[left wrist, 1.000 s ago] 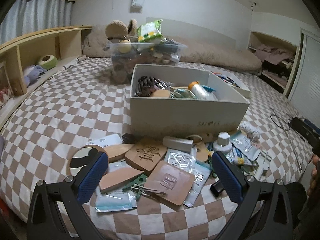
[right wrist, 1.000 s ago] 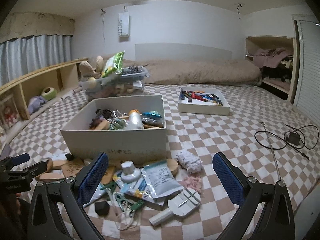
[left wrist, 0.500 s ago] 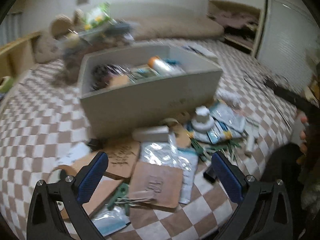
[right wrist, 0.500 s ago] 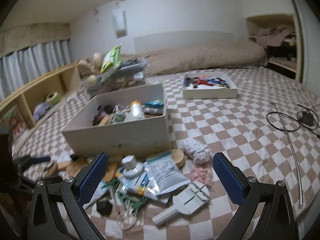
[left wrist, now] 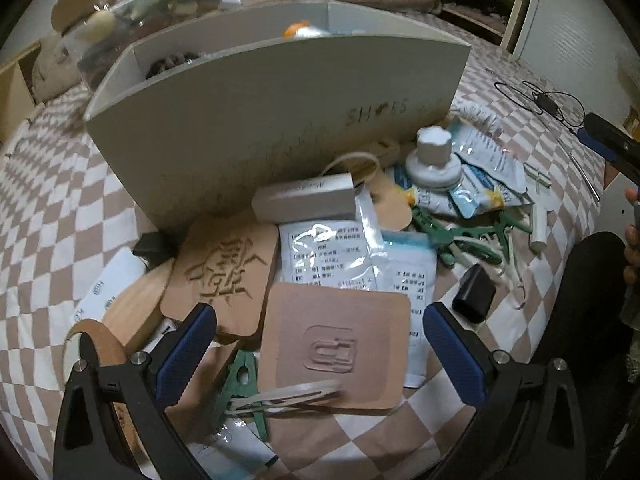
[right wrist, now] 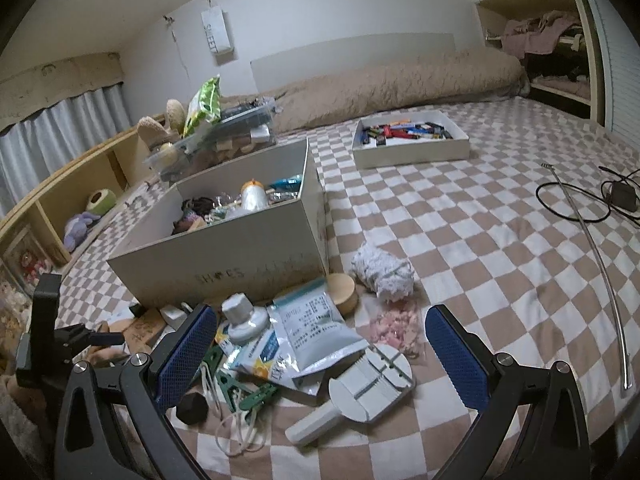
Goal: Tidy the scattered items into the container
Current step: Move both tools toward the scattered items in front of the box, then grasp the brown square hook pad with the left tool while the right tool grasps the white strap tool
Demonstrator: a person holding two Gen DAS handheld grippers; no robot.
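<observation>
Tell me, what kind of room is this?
Probably a bedroom. A checkered bedspread covers a big bed, a long fuzzy pillow lies by the wall, and plush toys sit on the side shelf.

white walls (right wrist: pixel 328 12) | grey curtain (right wrist: pixel 60 128) | wooden shelf (right wrist: pixel 80 172) — left | checkered bedspread (right wrist: pixel 460 220)

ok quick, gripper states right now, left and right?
Left gripper: open, empty, over the tan square pad.
Right gripper: open, empty, above the sachets in front of the box.
</observation>
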